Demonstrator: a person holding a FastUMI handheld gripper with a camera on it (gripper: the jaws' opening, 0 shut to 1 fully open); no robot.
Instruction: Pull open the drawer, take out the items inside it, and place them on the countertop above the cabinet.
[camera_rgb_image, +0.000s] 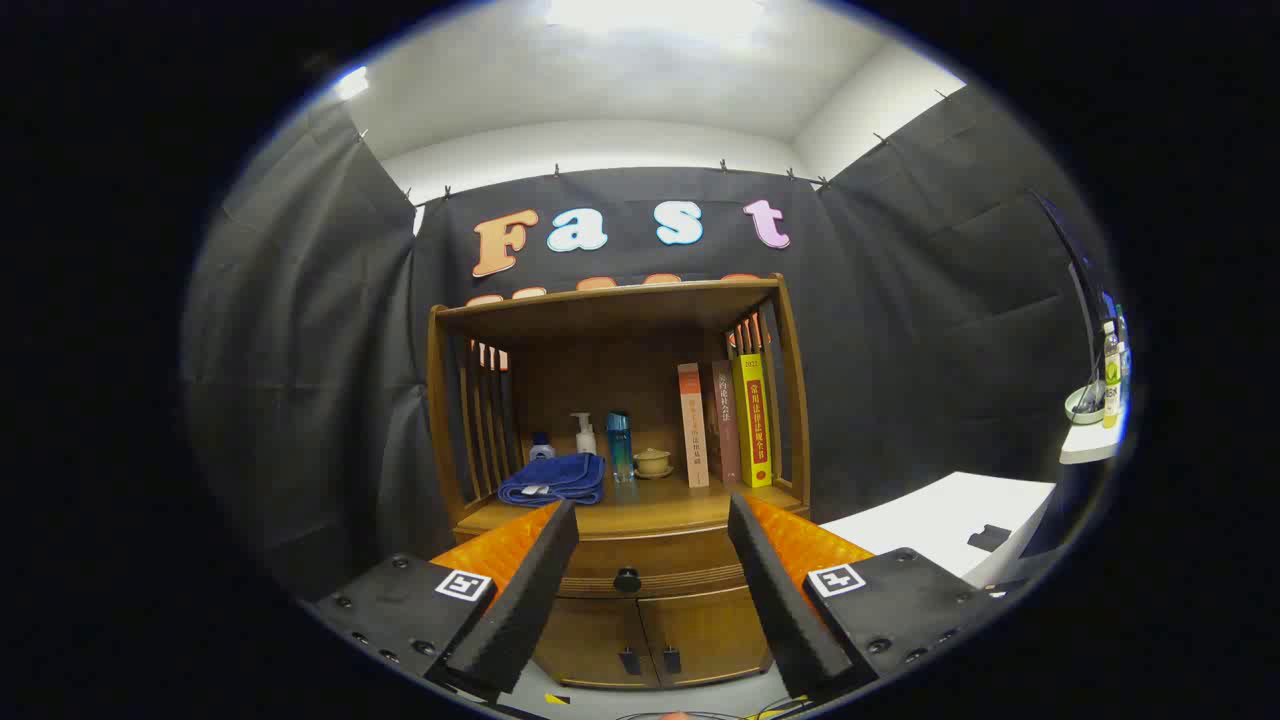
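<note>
The drawer (640, 572) sits closed in the wooden cabinet (620, 480), its one dark knob (627, 579) seen between the spread fingers of the hand-held gripper (645, 600), which grips nothing. Below it are two small doors (650, 635). On the tabletop (640, 510) above lie one folded blue towel (553, 479), three bottles (585, 437), one small cup (652, 462) and three upright books (725, 423).
</note>
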